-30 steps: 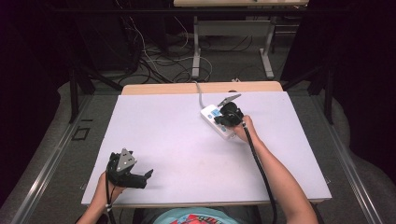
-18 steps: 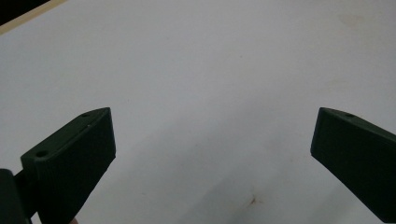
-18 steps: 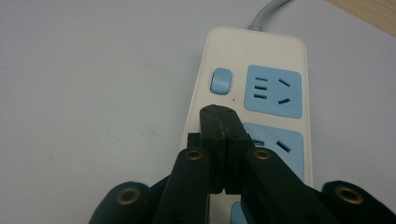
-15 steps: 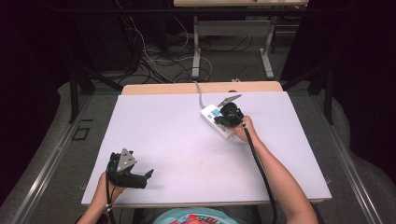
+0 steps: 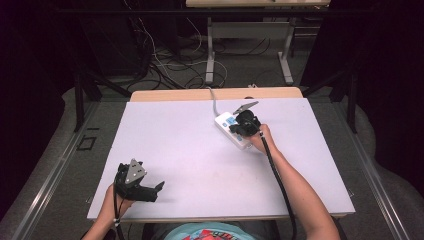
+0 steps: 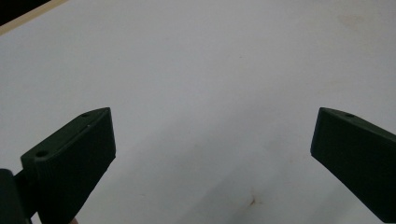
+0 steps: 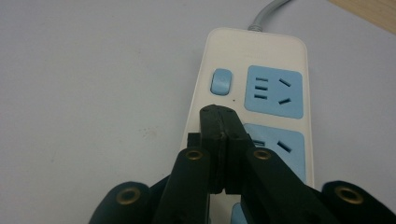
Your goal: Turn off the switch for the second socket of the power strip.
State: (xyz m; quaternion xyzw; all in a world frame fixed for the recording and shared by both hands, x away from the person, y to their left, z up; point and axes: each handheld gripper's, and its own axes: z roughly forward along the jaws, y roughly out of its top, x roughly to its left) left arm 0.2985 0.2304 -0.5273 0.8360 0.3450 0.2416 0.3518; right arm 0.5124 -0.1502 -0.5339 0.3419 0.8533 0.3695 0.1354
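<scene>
Near the tabletop's [image 5: 190,150] front left corner, the left gripper [image 5: 159,187] rests with jaws wide apart over bare white surface. Toward the back edge, right of centre, the right gripper [image 7: 220,116], jaws pressed together, sits on the white power strip [image 7: 254,51] just below its blue switch [image 7: 221,81]; the strip's grey cord [image 5: 214,100] runs off the back edge.

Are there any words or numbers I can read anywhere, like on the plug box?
None. The power strip has blue sockets and a blue switch but no readable words or numbers. The print on the person's shirt in the high view is too blurred to read.
</scene>
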